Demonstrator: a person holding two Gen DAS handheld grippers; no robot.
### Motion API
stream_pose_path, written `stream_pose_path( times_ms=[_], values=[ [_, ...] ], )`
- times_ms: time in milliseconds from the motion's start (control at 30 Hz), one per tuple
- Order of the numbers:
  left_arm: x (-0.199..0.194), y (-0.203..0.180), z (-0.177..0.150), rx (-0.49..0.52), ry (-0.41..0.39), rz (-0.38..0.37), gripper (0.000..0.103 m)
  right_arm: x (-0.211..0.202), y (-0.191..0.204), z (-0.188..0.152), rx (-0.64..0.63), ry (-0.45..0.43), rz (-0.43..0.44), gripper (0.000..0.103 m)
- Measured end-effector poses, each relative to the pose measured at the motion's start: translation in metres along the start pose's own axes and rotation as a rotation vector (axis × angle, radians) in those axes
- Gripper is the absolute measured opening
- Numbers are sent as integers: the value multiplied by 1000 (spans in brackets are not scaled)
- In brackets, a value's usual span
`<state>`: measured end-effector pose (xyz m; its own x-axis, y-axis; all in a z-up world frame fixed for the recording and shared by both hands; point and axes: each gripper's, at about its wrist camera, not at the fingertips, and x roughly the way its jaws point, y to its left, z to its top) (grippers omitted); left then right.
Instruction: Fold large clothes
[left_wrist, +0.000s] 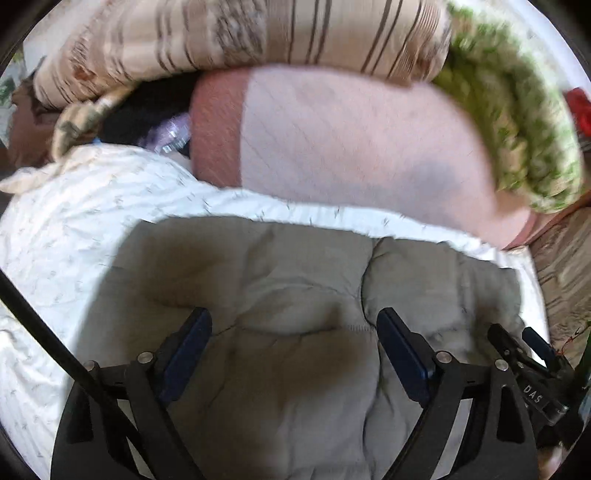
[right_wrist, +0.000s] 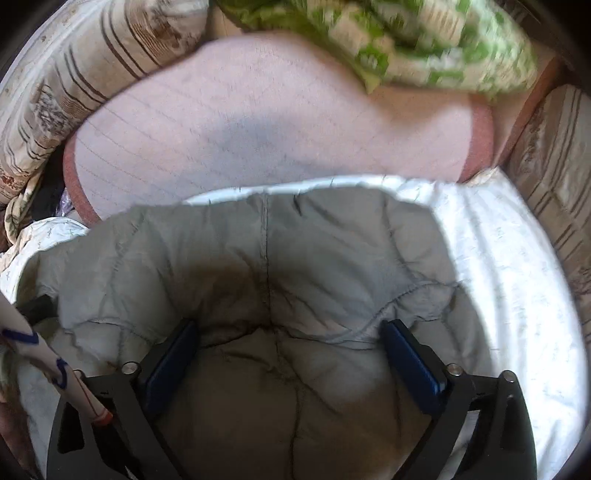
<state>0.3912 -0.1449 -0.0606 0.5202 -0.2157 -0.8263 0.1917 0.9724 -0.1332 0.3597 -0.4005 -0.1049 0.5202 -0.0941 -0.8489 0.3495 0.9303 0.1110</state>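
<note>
**While both grippers stand apart, one grey garment lies under them**

As the two views show, there is one grey quilted garment (left_wrist: 295, 288), spread on a white printed sheet (left_wrist: 66, 229). Its center seam (right_wrist: 266, 258) runs away from the right wrist camera toward the far edge, so its visible length seems to go along that line; which end is the top I cannot tell. The left gripper (left_wrist: 293, 332) has its two blue fingers wide apart over the padding, holding nothing. The right gripper (right_wrist: 290, 343) is the same, apart above the seam. Behind the garment I count one pink pillow (left_wrist: 351, 136), one beige striped cushion (left_wrist: 240, 33) and one green-patterned blanket (right_wrist: 424, 44). Both views are blurred.
</note>
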Motion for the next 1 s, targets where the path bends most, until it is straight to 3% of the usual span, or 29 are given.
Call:
stream_pose_path(
  times_ms=[167,367,467,567,867,1000],
  values=[
    [-52,35,-33,45,-72,123,91,-70,-3,-20,-26,-75,53,101],
    [-66,94,-90,-8,-68,179,91,-112,-11,-84,-101,-79,37,101],
    [-40,123,-107,-73,12,186,91,-101,-24,-112,-101,-50,-21,101],
    [-21,144,-108,-167,29,99,91,-74,-45,-128,-51,-31,-80,103],
    [-7,145,-95,-184,21,106,92,-23,-111,-122,307,60,141,103],
    [-46,145,-99,-176,-37,102,91,-30,-108,-120,301,60,118,103]
  ],
)
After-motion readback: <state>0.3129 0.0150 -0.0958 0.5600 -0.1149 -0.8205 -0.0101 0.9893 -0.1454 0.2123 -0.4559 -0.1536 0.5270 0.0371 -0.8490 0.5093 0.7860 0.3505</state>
